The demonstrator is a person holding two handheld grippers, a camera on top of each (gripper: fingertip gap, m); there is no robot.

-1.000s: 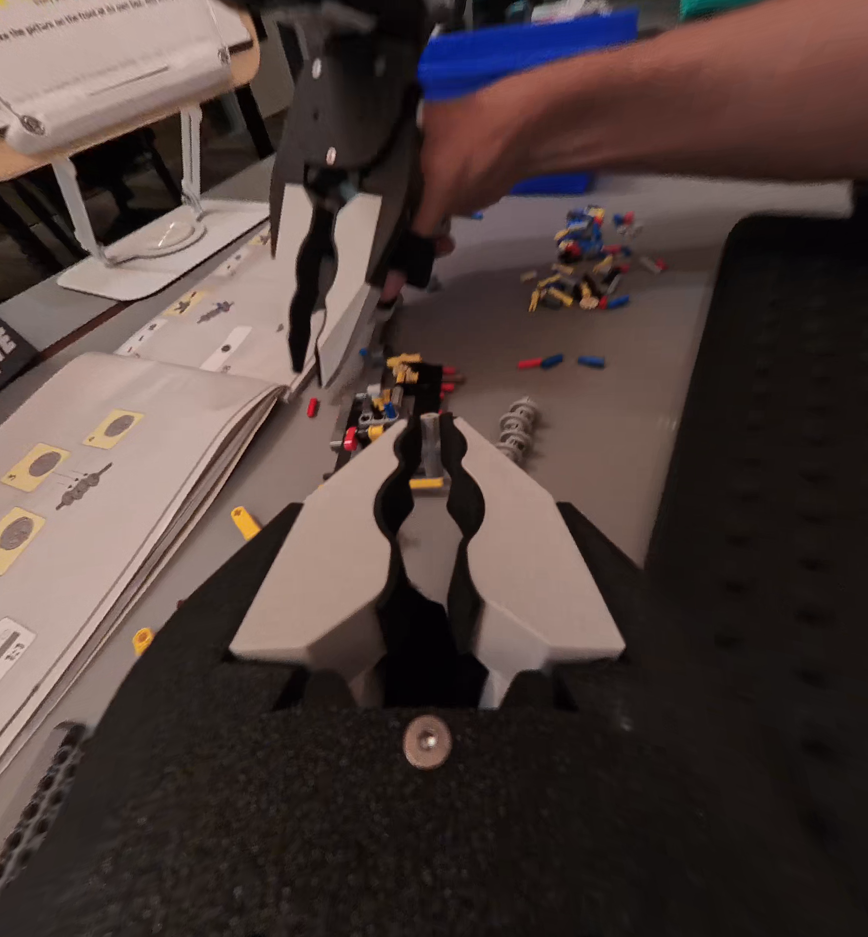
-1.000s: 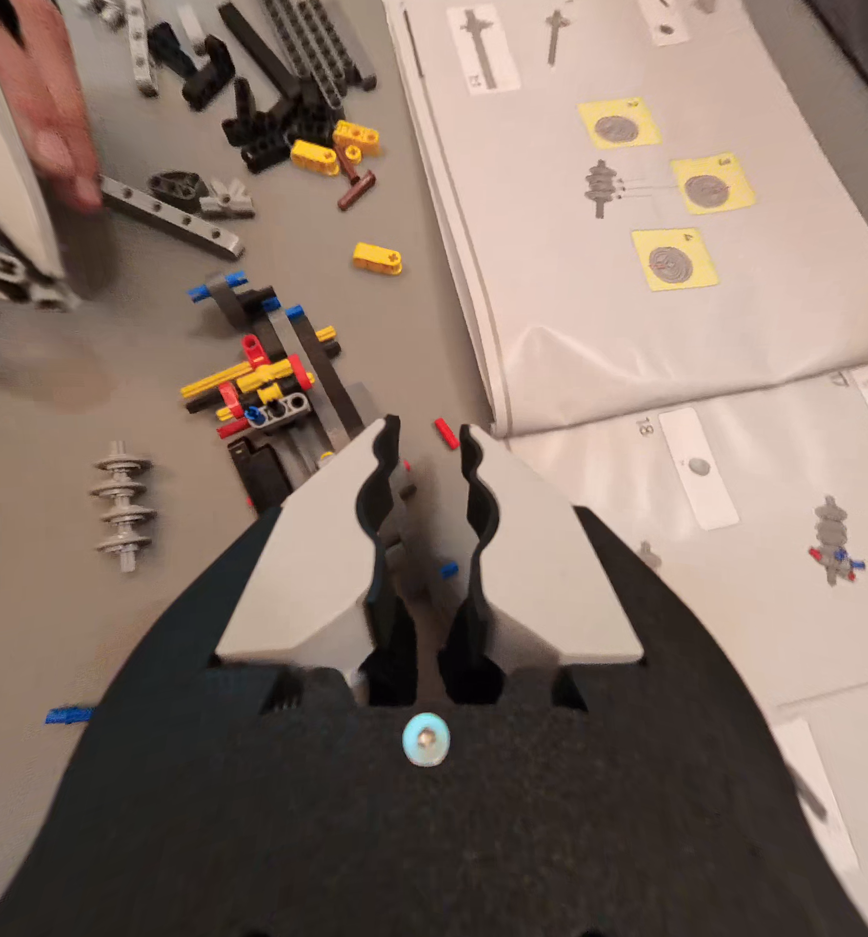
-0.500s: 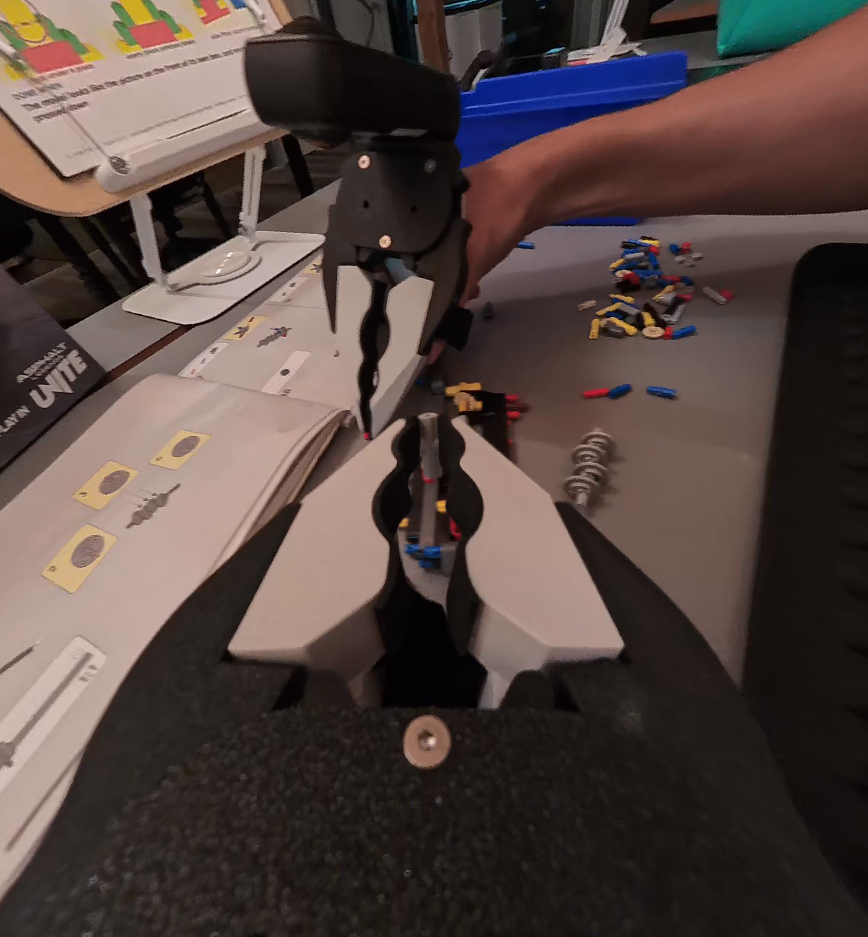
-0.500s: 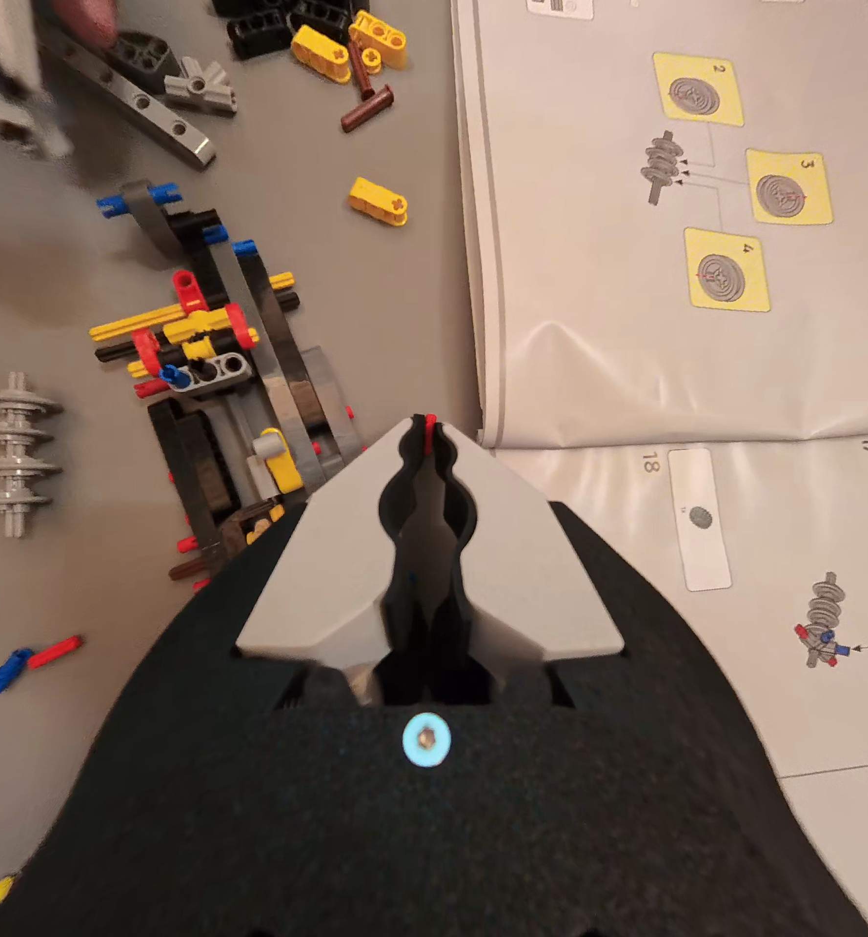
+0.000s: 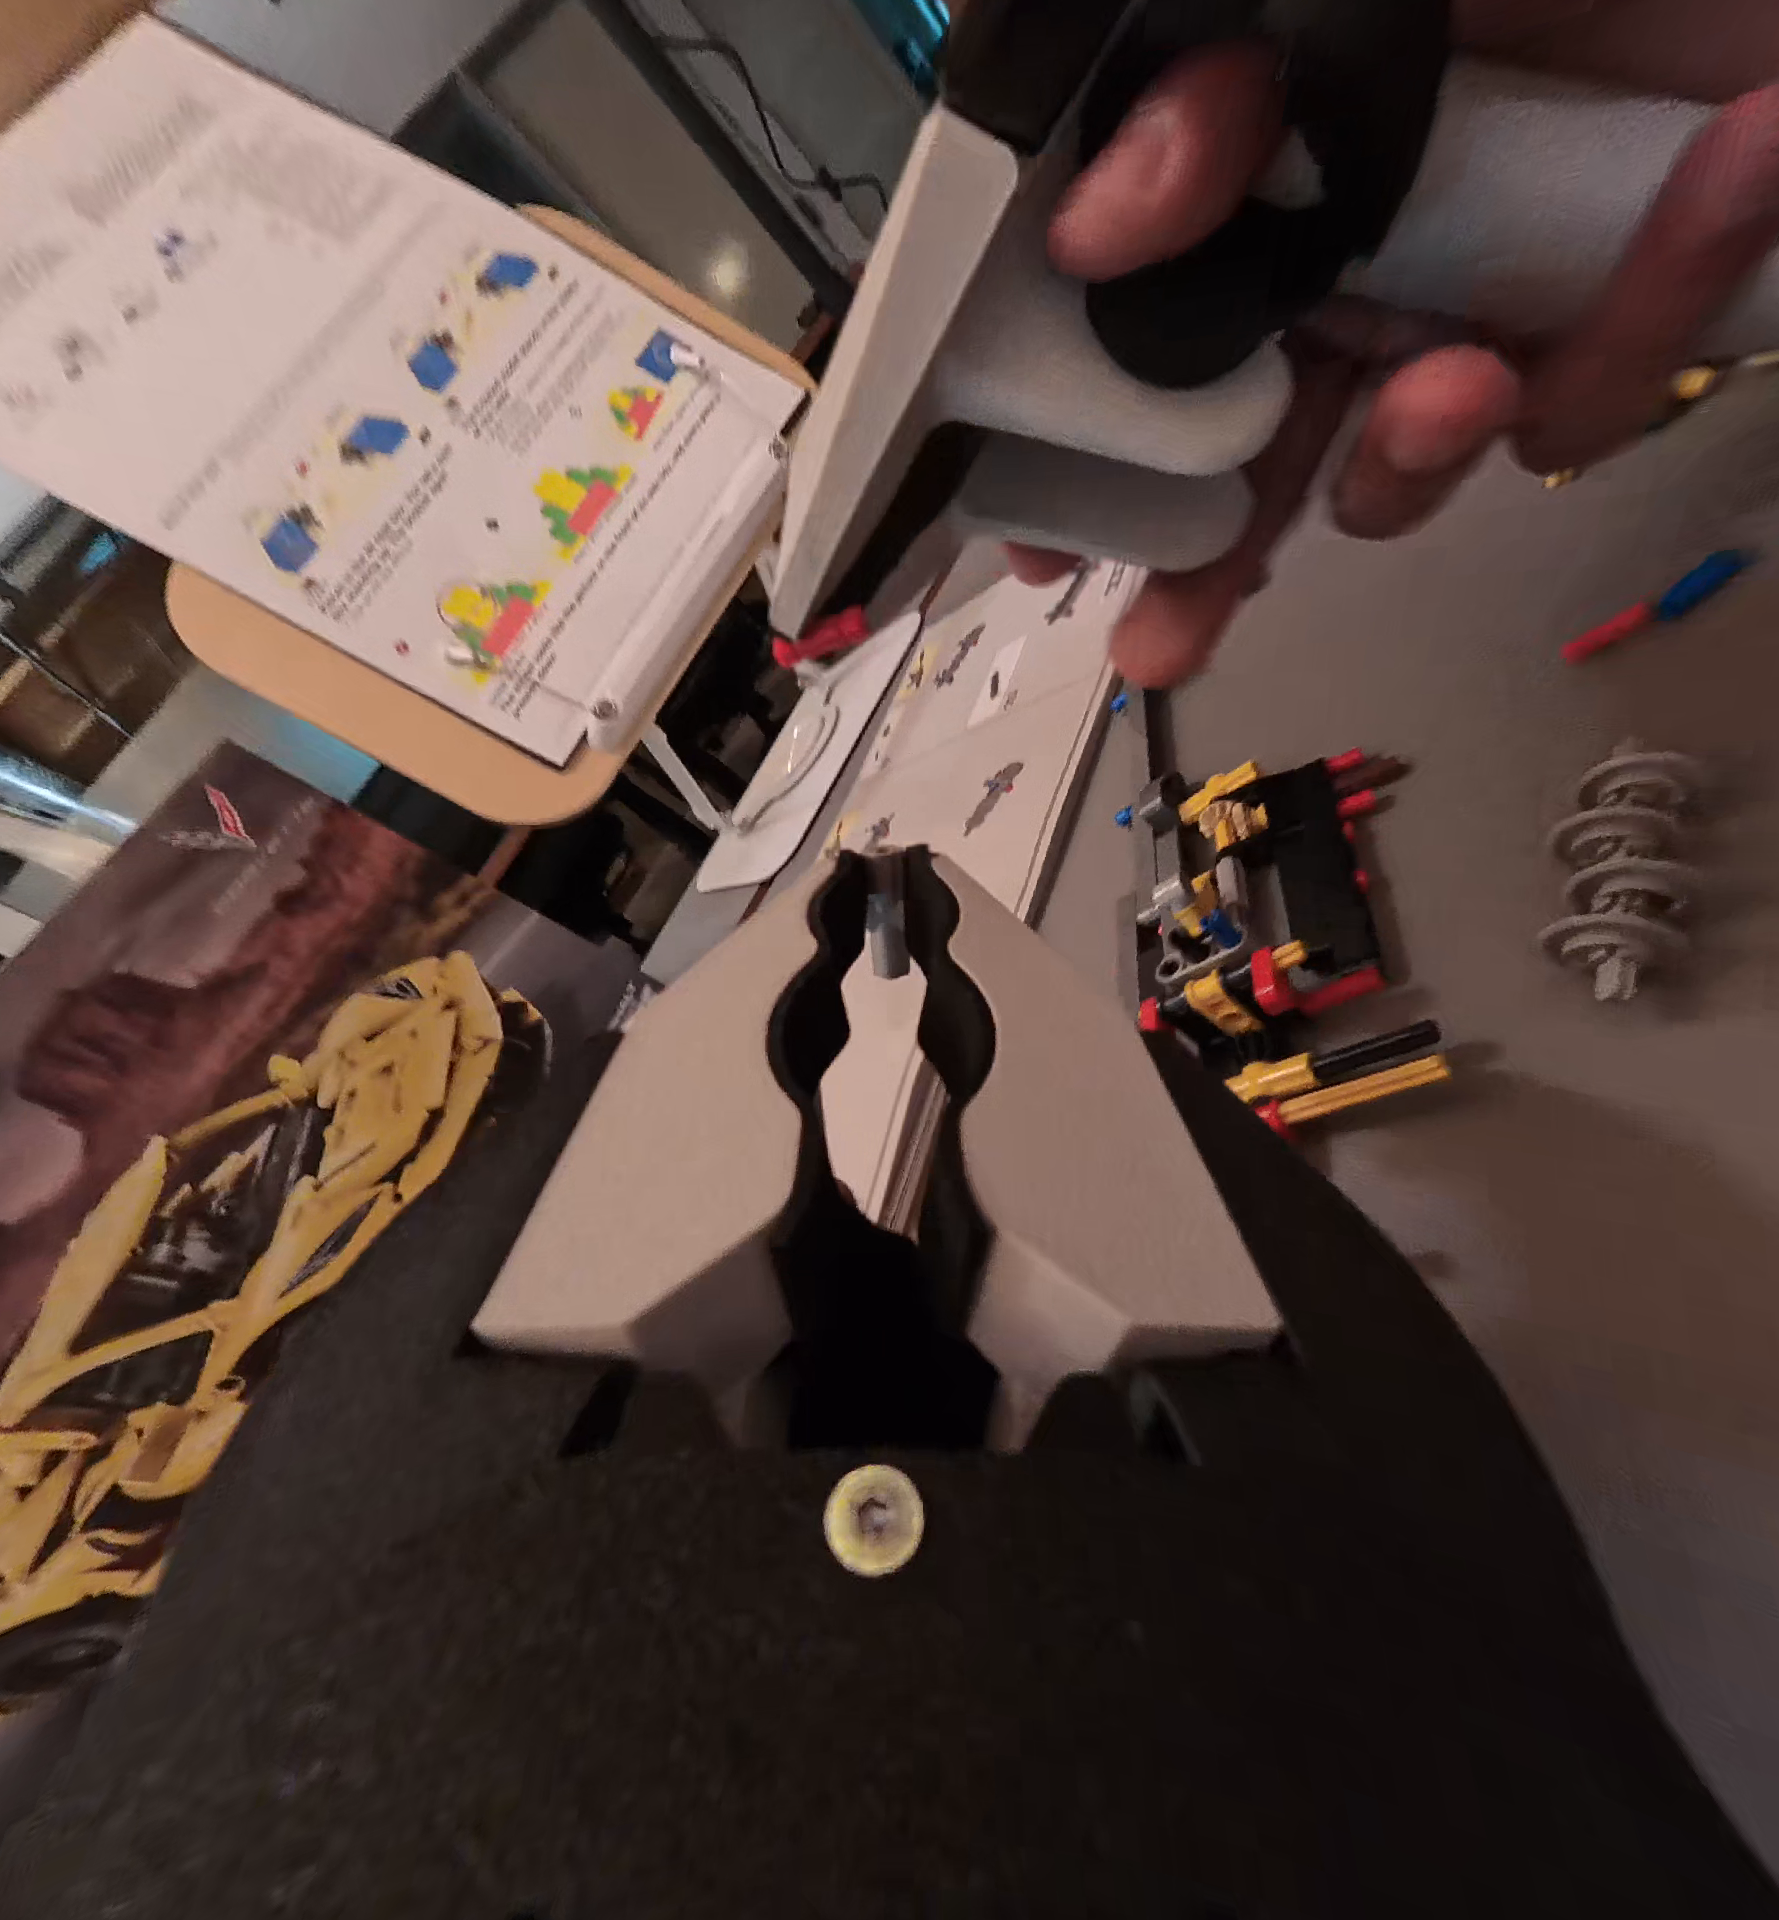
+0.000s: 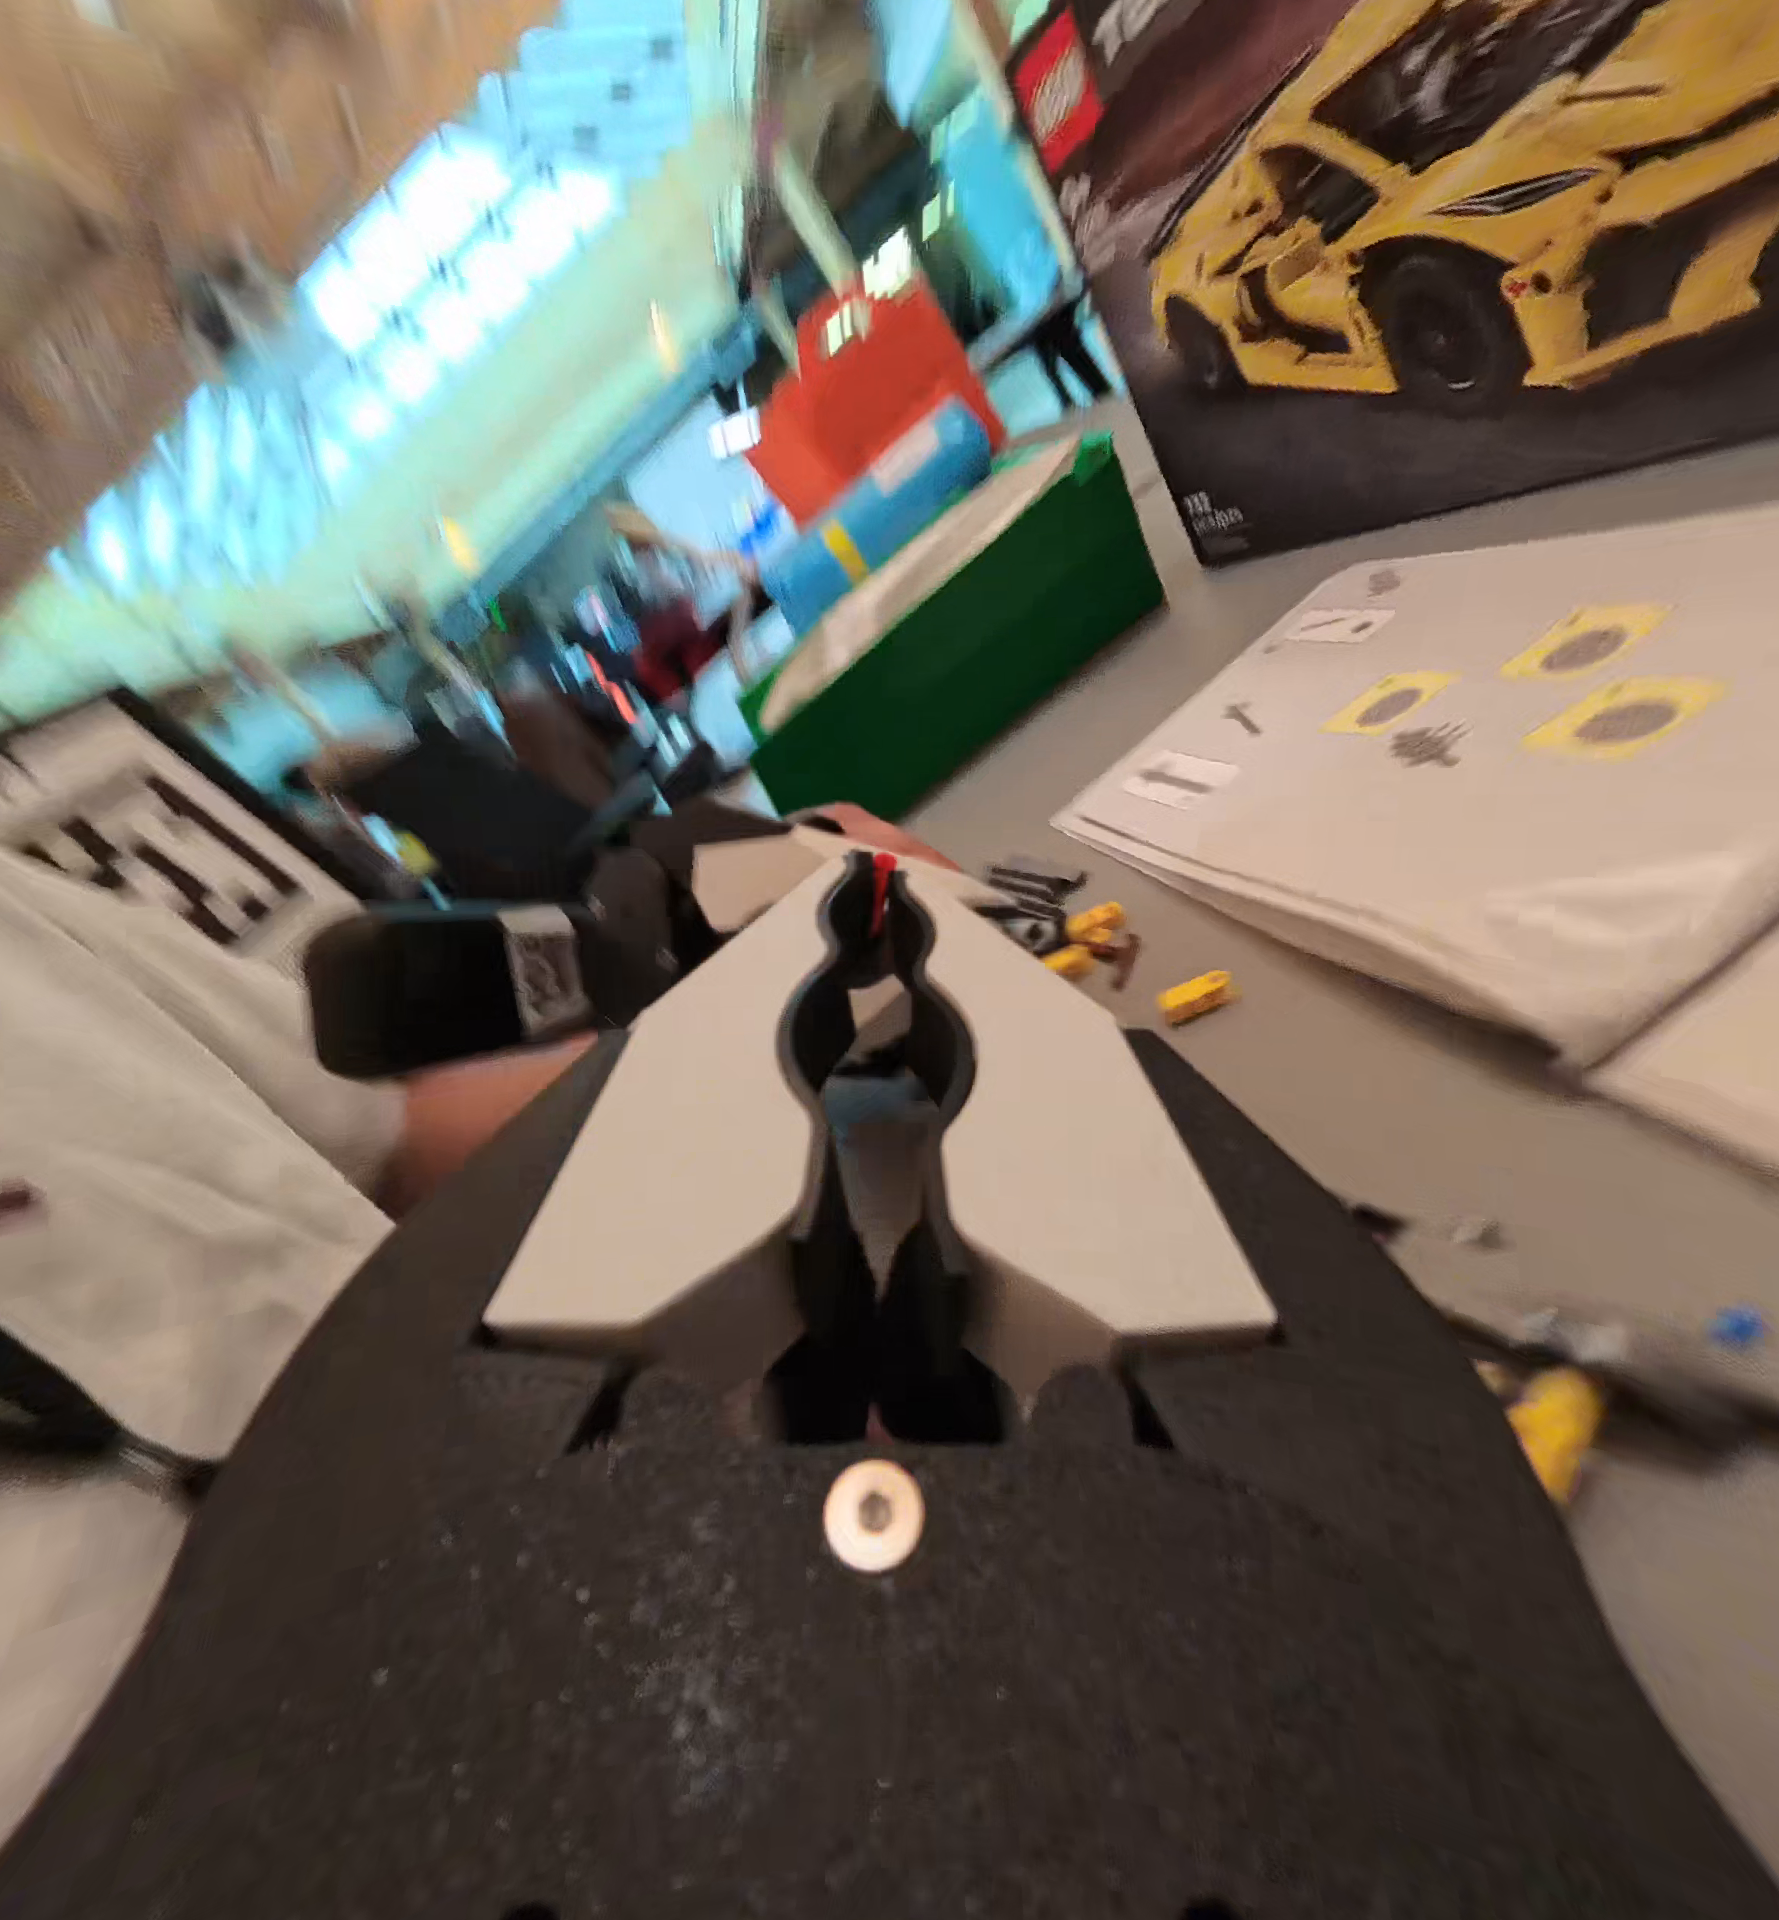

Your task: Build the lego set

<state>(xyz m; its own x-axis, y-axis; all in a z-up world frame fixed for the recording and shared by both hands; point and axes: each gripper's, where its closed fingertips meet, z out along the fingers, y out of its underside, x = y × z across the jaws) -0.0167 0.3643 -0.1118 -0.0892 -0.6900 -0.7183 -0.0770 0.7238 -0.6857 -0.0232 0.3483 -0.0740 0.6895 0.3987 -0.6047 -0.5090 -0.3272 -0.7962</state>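
**Mating a red pin to a grey piece, both held off the table.**

The left gripper [image 5: 885, 868] pinches a small grey piece [image 5: 883, 925] at its tips; the right gripper [image 6: 872, 871] is pressed together on a red pin [image 6: 879, 891], seen from the side in the left wrist view [image 5: 820, 636], above and just left of the left tips. The part-built frame [image 5: 1264, 904] lies on the table [image 5: 1591, 1351] beside the open manual [image 6: 1508, 790], with a grey gear axle [image 5: 1617, 868] near it and loose parts [image 6: 1191, 992] farther off. The step in hand appears to be joining pin and piece in the air. The next move likely calls for bringing the two tips together, pin in line with a hole of the piece, then a straight push; blur hides the hole's facing.
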